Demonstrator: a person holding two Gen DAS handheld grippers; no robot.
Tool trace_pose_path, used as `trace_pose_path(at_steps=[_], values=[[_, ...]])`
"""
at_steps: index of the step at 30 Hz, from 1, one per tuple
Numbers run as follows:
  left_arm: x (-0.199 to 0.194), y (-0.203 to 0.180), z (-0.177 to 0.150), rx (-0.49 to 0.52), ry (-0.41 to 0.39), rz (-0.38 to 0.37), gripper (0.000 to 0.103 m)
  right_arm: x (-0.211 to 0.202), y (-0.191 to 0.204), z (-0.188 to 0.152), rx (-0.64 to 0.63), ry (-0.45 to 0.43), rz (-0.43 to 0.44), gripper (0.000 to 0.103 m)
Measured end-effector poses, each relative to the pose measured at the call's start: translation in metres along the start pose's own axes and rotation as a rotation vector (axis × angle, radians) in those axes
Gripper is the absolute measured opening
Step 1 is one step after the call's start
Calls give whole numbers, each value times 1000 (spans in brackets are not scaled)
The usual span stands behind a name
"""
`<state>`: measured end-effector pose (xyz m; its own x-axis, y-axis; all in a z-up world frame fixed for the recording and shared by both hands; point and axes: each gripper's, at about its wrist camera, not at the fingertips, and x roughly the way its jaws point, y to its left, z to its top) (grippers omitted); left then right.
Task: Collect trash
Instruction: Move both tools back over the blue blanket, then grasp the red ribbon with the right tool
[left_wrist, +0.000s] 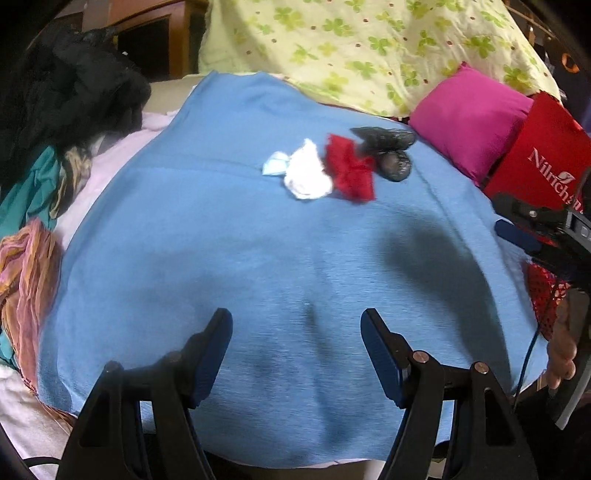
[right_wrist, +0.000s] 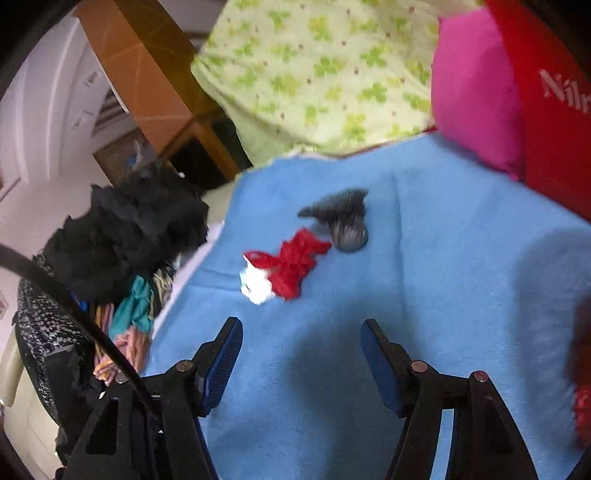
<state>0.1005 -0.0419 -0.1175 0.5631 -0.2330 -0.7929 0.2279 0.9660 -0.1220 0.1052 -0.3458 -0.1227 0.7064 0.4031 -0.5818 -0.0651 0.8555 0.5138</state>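
A small heap of trash lies on a blue cloth (left_wrist: 229, 236): a pale blue scrap (left_wrist: 275, 164), a crumpled white wad (left_wrist: 306, 173), a red crumpled piece (left_wrist: 351, 168) and a dark grey plastic bag (left_wrist: 388, 146). My left gripper (left_wrist: 297, 325) hangs open over the bare cloth, well short of the heap. In the right wrist view the white wad (right_wrist: 256, 284), the red piece (right_wrist: 295, 264) and the grey bag (right_wrist: 341, 218) lie ahead of my right gripper (right_wrist: 301, 332), which is open and holds nothing. The right gripper's fingers (left_wrist: 517, 232) show at the right edge of the left wrist view.
A red bag with white lettering (left_wrist: 543, 162) stands at the right beside a magenta cushion (left_wrist: 469, 122). A green clover-print pillow (left_wrist: 369, 48) lies behind. Black and coloured clothes (left_wrist: 66, 99) pile up on the left. A hand (left_wrist: 561, 350) shows at the right edge.
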Motion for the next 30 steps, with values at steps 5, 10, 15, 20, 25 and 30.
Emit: trace_pose_path(at_steps=[5,10,15,20,25,30], values=[[7,23,1,-25,1,30,73,44,4,9,52,40,8,70],[12,46,3,-57,4,51,73,93,12,29,18,46,-36,69],[15,60,10,-69,3,68,73,135,7,50,89,68,14,59],[20,68,22,-75,-10,79,73,182,2,57,84,159,-25,56],[32,68,44,-80,-18,62,72,191,-2,58,100,208,1,31],[42,49,69,-65,-35,28,73,176,3,56,75,210,-18,24]])
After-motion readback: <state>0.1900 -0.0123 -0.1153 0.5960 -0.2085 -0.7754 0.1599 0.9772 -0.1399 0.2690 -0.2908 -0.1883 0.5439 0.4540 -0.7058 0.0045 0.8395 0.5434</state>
